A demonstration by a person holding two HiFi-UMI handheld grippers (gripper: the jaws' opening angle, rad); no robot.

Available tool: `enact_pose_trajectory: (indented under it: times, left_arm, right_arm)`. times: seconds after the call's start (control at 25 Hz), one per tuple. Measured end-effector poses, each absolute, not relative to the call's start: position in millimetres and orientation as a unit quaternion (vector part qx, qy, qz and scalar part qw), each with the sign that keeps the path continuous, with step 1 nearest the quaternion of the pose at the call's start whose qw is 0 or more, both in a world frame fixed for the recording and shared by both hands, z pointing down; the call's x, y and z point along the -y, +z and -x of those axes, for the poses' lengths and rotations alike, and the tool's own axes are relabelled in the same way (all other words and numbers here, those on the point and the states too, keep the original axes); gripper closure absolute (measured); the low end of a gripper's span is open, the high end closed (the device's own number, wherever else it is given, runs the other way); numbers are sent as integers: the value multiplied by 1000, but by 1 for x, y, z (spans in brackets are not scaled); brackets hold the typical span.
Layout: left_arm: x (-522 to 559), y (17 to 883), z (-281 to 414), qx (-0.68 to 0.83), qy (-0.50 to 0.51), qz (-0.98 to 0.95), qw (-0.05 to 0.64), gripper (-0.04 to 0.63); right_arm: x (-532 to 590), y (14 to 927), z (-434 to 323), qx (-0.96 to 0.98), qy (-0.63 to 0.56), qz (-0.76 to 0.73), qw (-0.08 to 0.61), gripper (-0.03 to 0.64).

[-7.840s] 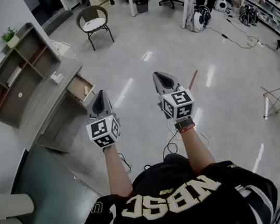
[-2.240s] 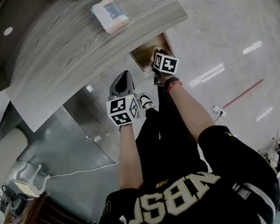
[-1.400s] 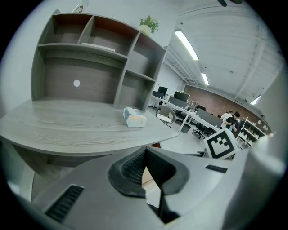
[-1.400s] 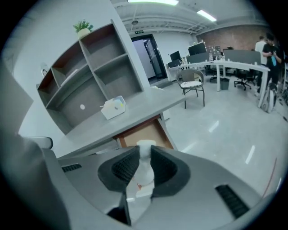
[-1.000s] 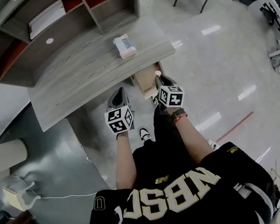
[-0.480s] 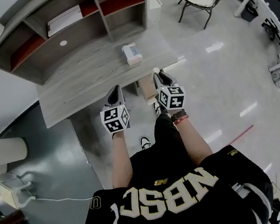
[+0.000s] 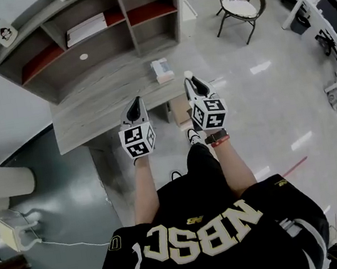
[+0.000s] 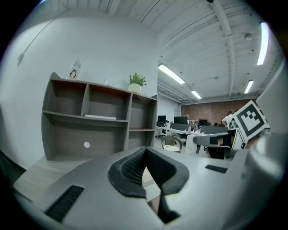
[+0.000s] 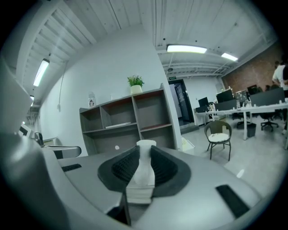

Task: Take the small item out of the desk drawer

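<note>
A small white bottle-shaped item sits pinched between the ribbed pads of my right gripper, its rounded top sticking out past the tips. In the head view that item shows as a white dot at the tip of the right gripper, raised over the front edge of the grey desk. The open wooden drawer lies below, between my two arms. My left gripper hovers over the desk front with its jaws together and nothing in them.
A grey shelf unit with red boards stands on the back of the desk; a small box lies on the desktop to the right. A round chair is on the shiny floor at the far right. My legs and a shoe are under the drawer.
Both grippers have risen from drawer level to above the desk edge, the right one keeping the white item. The head view has pulled back and shows more of the shelf.
</note>
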State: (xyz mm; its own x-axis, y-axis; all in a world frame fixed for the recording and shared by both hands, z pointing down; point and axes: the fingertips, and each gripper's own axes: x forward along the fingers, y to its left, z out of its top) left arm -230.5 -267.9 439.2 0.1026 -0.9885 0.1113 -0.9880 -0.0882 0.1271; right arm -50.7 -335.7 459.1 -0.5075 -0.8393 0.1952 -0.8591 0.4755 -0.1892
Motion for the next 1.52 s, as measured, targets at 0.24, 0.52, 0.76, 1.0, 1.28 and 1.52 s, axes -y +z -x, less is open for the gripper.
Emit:
enact_pose_trajectory:
  times: [0.24,0.52,0.76,1.0,1.28,1.52]
  left_arm:
    - [264,392,234,673,-17,-739,29,583]
    - [256,356,246,677,-36,-735,-5,583]
    - [253,340,253,677,-51,-734,-15,583]
    - [257,344,256,678,-45,-733,-14,583]
    - [268,332,255,674,-72,-735,-10,583]
    - [290,351,250,674,-67,-736,3,583]
  right_arm:
    - [333,414,52,862,82,-500,13,532]
    - [324,377,60,870,33,-491,0,532]
    - [321,358,62,868,6,-497,-11,532]
    - [322,362,67,870,-1,-494,-1,532]
    - [333,368,69,871,2,-491,10,532]
    - [351,386,72,874,8,-485,30,532]
